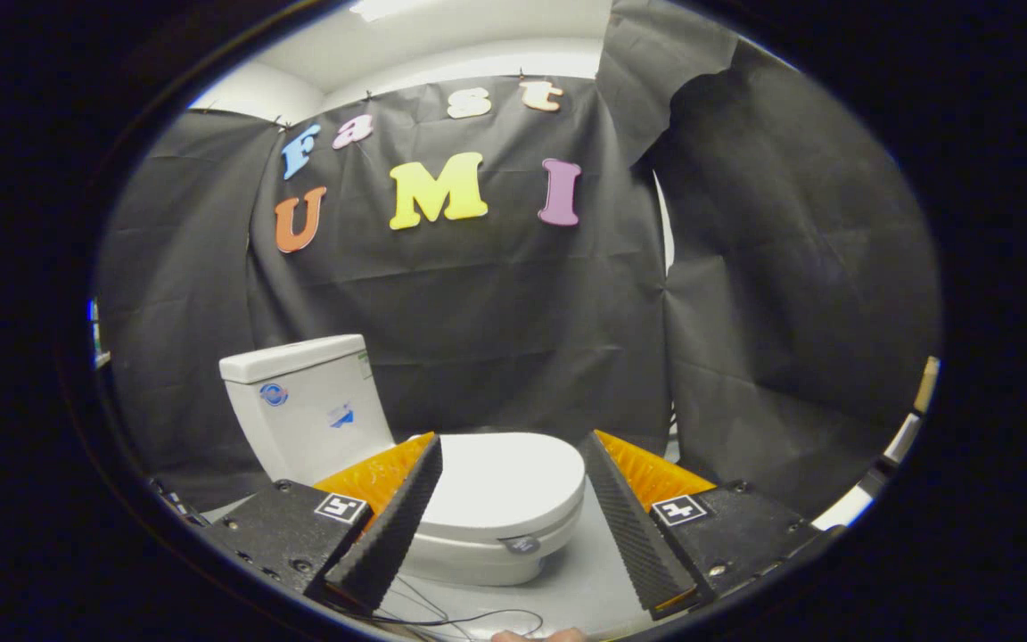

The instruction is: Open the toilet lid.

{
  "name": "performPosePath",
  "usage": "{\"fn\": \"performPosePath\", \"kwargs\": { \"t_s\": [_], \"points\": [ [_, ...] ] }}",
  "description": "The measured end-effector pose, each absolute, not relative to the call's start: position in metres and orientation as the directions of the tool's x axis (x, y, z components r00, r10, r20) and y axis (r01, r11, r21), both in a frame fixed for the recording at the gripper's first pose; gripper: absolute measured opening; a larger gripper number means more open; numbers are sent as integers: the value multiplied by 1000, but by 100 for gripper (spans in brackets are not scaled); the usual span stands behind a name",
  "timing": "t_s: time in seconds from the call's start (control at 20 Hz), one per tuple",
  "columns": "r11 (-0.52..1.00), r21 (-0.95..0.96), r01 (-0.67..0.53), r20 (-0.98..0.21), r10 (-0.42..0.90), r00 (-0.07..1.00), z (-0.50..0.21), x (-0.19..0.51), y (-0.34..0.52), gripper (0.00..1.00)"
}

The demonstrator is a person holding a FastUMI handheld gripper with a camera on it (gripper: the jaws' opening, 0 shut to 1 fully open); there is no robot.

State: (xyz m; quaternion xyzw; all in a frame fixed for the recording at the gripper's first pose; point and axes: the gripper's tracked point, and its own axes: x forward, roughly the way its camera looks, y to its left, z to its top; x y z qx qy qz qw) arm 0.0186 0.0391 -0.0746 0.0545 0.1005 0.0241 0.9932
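Gripper [513,455]: fingers spread wide apart, released, holding nothing; each finger carries a ridged inner pad and a square black-and-white marker on its body. Toilet [406,464]: white, small, standing on a pale floor [585,580] just ahead of the fingers, turned so that its tank is at the left and far, its bowl toward the right and near. Toilet lid [505,481]: white, oval, lying flat and closed on the bowl, seen in the gap between the two fingers; neither finger touches it. Tank [304,406]: white, upright, at the far left of the bowl, with a round blue sticker and a smaller blue-and-white sticker on its side, partly behind the left finger. Booth wall [496,330]: black cloth, creased, hanging behind the toilet and wrapping round to the right. Thin dark cable [469,617]: looped on the floor near the finger bases, in front of the bowl. Fingertip of a person [536,635]: just visible at the nearest point, below the cable.
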Motion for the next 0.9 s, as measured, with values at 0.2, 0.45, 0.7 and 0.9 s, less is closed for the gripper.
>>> {"fn": "performPosePath", "kwargs": {
  "t_s": [0.2,0.45,0.7,0.9],
  "points": [
    [989,135,-52,-247,84,965,-90,20,50,100],
    [984,154,-85,-325,132,936,-115,26,69,100],
    [968,239,-79,-394,171,903,-136,44,85,100],
    [935,353,-20,-462,193,866,-166,47,98,100]
  ]
}}
